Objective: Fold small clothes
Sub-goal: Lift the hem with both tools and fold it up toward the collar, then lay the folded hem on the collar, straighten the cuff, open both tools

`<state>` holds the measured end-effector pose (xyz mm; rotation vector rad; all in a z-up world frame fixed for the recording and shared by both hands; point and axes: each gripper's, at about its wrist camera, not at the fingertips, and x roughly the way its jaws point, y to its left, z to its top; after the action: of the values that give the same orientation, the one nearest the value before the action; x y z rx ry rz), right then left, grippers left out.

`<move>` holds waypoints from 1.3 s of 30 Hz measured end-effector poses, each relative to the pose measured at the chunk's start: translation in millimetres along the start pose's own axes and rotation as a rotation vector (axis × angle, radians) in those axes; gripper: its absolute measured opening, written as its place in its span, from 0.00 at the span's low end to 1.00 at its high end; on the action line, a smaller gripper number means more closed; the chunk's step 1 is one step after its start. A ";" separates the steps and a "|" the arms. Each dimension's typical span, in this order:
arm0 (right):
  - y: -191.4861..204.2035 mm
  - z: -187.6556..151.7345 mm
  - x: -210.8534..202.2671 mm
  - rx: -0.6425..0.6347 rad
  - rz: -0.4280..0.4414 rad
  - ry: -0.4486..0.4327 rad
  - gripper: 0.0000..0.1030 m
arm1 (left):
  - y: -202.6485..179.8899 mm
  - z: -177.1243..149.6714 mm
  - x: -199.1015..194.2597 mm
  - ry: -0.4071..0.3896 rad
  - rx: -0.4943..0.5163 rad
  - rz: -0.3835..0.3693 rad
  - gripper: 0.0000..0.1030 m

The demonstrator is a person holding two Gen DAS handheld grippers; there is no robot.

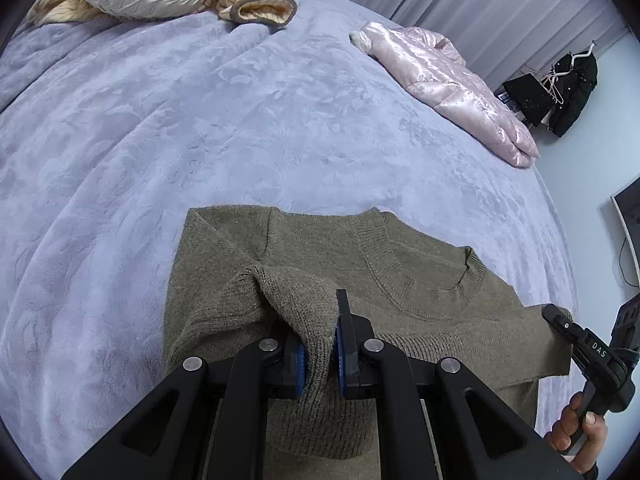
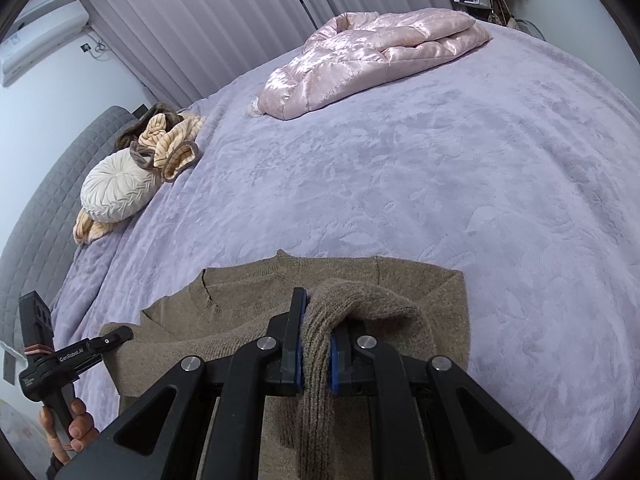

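Right now the left gripper (image 1: 322, 344) is clamped on a bunched fold of the olive-brown knit sweater (image 1: 420, 280), its blue pads (image 1: 301, 364) pressing the wool from both sides. The right gripper (image 2: 318, 344) does the same on its own side — jaws nearly together, a thick roll of the same knit pinched between them. Each tool shows at the edge of the other's view, held by a hand: the right hand (image 1: 580, 428) low at the right edge of the left wrist view, the left hand (image 2: 76, 428) low at the left edge of the right wrist view.

The sweater lies on the near part of a lilac plush bedspread (image 1: 200, 128), ribbed collar facing away from the cameras, with the gripped edges lifted over the flat body.

Farther out, well apart from the sweater, a shiny pink padded jacket (image 2: 360, 56) rests near the far edge of the bed. At the grey quilted headboard (image 2: 44, 200) sits a round pale cushion (image 2: 116, 188) touching a striped peach-and-brown garment (image 2: 172, 144). Pale vertical blinds (image 2: 208, 20) stand behind — and dark clothes on hangers (image 1: 568, 88) in the corner.
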<state>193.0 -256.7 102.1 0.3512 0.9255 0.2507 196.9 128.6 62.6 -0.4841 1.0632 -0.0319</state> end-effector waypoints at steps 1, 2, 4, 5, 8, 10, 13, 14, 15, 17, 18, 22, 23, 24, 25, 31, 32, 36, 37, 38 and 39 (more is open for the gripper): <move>-1.3 0.4 4.9 0.003 -0.006 0.007 0.10 | 2.3 2.2 7.9 0.013 -0.010 0.005 0.12; -3.1 0.6 9.7 0.008 -0.012 0.014 0.10 | 4.1 3.6 13.7 0.023 -0.016 0.009 0.12; -8.1 1.9 20.8 0.018 -0.023 0.029 0.10 | 7.5 6.3 26.3 0.042 -0.030 0.017 0.12; -10.3 2.5 25.8 0.023 -0.028 0.035 0.10 | 8.8 7.3 32.3 0.051 -0.035 0.022 0.12; -17.2 4.1 44.2 0.038 -0.051 0.061 0.10 | 8.7 8.0 42.9 0.060 -0.028 0.040 0.12; -20.6 3.5 55.9 0.039 -0.067 0.082 0.10 | 6.9 8.0 46.4 0.066 -0.019 0.050 0.13; -24.1 1.3 67.1 0.039 -0.081 0.101 0.10 | 9.2 10.1 47.6 0.085 -0.022 0.019 0.27; -24.4 1.0 68.5 0.039 -0.080 0.102 0.10 | 10.9 11.1 48.5 0.094 -0.033 -0.022 0.37; -24.5 1.0 69.3 0.039 -0.077 0.103 0.10 | 12.3 12.2 49.0 0.099 -0.047 -0.073 0.59; -25.2 1.7 69.0 0.043 -0.065 0.103 0.11 | 11.5 12.9 46.7 0.084 -0.075 -0.111 0.67; -26.0 2.3 68.6 0.047 -0.056 0.103 0.11 | 9.0 13.0 46.4 0.084 -0.075 -0.095 0.67; -31.8 2.6 67.1 0.084 -0.024 0.113 0.12 | 2.2 12.7 43.7 0.098 -0.042 -0.080 0.68; -33.1 2.6 66.2 0.094 -0.018 0.115 0.13 | 4.7 13.8 40.8 0.105 -0.052 -0.098 0.68; -34.0 2.7 64.3 0.105 -0.011 0.116 0.14 | 9.5 14.2 35.7 0.106 -0.071 -0.121 0.68; -34.9 3.1 60.7 0.117 -0.002 0.114 0.18 | 16.4 14.9 29.4 0.103 -0.097 -0.153 0.68; -39.9 4.3 15.2 0.147 0.022 0.006 0.76 | 52.5 4.0 -2.6 0.097 -0.176 -0.223 0.68; -40.0 2.3 9.4 0.142 0.025 0.011 0.76 | 56.8 -4.1 -10.3 0.088 -0.177 -0.227 0.68; -35.5 -14.7 -7.2 0.105 0.051 0.028 0.76 | 56.7 -32.7 -19.5 0.093 -0.137 -0.243 0.68; -33.8 -19.4 -9.5 0.091 0.058 0.033 0.76 | 52.7 -36.8 -15.0 0.113 -0.126 -0.239 0.68; -30.2 -25.0 -9.1 0.075 0.063 0.042 0.76 | 49.0 -38.8 -11.1 0.128 -0.121 -0.232 0.68; -27.2 -28.7 -6.4 0.061 0.062 0.053 0.76 | 44.2 -40.4 -7.4 0.138 -0.116 -0.228 0.68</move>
<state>167.6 -278.4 80.1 0.4314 0.9768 0.2901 150.1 155.3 35.4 -0.7148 1.1444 -0.2084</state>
